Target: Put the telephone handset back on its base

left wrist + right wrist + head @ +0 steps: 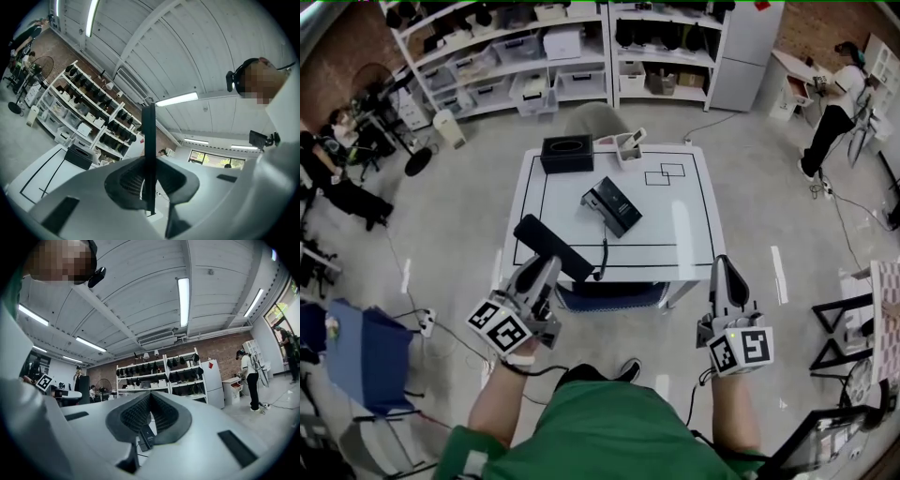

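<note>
White tabletop (684,234), centre of frame, bordered by black line; two overlapping outlined squares (664,173) at upper right. Black telephone base (612,205) at middle, askew. Black box (566,154) at upper left corner. White holder (629,147) at upper edge. Cord (604,253) runs from base toward lower edge.

The white tabletop (694,220) to the right of the telephone base (612,206) is left bare, so a wide passage is offered there. Behind the base, the way is narrowed by a black tissue box (566,153) and a white holder (628,147). In front of it, the approach is crossed by the black cord (603,258).
</note>
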The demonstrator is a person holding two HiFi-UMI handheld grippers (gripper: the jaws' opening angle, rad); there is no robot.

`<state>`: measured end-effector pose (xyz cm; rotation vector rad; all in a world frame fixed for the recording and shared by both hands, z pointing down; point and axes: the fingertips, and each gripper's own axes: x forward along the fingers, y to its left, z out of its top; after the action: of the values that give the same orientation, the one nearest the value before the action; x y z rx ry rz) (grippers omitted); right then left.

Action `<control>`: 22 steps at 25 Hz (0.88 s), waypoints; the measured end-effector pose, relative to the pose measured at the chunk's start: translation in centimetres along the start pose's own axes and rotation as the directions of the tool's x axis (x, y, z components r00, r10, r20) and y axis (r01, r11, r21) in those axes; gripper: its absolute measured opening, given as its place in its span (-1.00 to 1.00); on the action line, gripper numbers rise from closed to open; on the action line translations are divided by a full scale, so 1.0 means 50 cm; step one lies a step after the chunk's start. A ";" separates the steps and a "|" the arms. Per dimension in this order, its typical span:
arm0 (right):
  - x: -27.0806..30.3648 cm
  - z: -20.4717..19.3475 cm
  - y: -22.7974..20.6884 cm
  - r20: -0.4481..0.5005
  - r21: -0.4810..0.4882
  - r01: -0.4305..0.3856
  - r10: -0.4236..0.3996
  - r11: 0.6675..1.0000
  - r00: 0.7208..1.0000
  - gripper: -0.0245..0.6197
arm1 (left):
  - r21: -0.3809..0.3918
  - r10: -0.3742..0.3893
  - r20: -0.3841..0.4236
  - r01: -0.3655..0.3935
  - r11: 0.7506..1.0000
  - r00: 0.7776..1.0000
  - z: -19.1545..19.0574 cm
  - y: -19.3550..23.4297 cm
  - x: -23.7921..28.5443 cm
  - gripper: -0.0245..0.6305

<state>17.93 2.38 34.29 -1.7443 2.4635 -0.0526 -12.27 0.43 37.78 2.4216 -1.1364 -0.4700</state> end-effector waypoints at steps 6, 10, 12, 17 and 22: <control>0.021 -0.011 -0.044 -0.004 0.027 -0.022 0.022 0.999 1.000 -0.86 | -0.015 0.032 -0.014 -0.032 0.999 0.999 -0.018 0.003 0.033 -0.68; 0.046 -0.024 -0.068 -0.015 0.039 -0.027 0.027 0.999 1.000 -0.86 | -0.033 0.041 -0.021 -0.042 0.999 0.999 -0.028 0.018 0.064 -0.68; 0.062 -0.030 -0.078 -0.022 0.039 -0.027 0.028 0.999 0.999 -0.86 | -0.036 0.040 -0.031 -0.041 0.998 0.999 -0.035 0.028 0.083 -0.68; 0.107 -0.034 -0.105 -0.034 0.026 -0.013 0.014 1.000 0.999 -0.86 | -0.060 0.031 -0.040 -0.033 0.998 0.999 -0.044 0.068 0.139 -0.68; 0.170 -0.039 -0.125 -0.050 0.010 0.002 -0.002 1.000 0.999 -0.86 | -0.090 0.007 -0.058 -0.012 0.996 0.998 -0.053 0.115 0.201 -0.68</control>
<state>20.78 -7.79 36.16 -1.7625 2.4911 -0.1102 -8.59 -10.13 41.72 2.3354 -1.0790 -0.4367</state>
